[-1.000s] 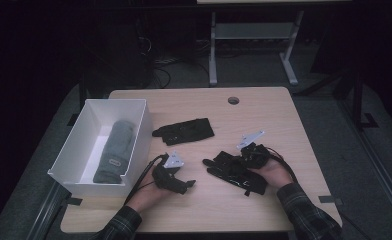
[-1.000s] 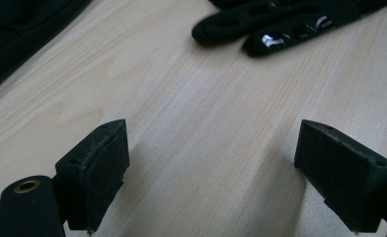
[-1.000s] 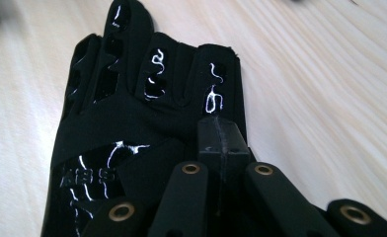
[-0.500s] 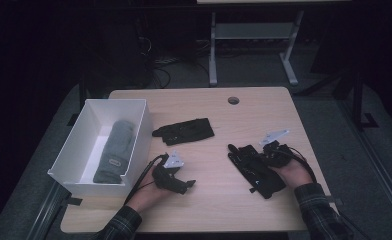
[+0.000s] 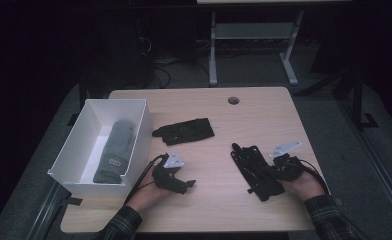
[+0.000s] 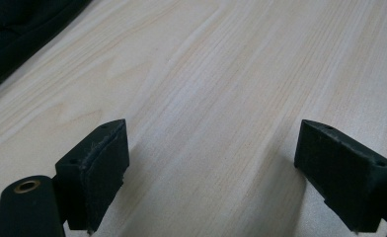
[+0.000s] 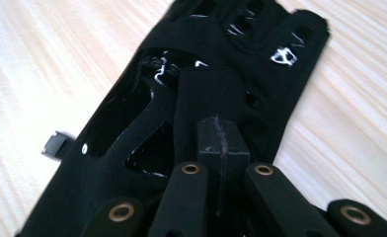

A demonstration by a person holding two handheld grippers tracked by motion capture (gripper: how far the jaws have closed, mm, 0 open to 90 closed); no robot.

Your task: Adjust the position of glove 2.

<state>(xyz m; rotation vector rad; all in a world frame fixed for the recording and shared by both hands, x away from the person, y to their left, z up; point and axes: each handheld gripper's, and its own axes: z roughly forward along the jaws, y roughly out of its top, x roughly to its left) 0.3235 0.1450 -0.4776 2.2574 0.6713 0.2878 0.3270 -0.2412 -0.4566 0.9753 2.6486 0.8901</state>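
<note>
A white box (image 5: 79,165) at the table's left holds a grey glove (image 5: 115,150). The left gripper (image 5: 176,182) rests wide open, holding nothing. The right gripper (image 5: 269,175) is clamped on a black glove (image 5: 256,167) lying right of centre; lifting it clear before carrying should prevent dragging.
</note>
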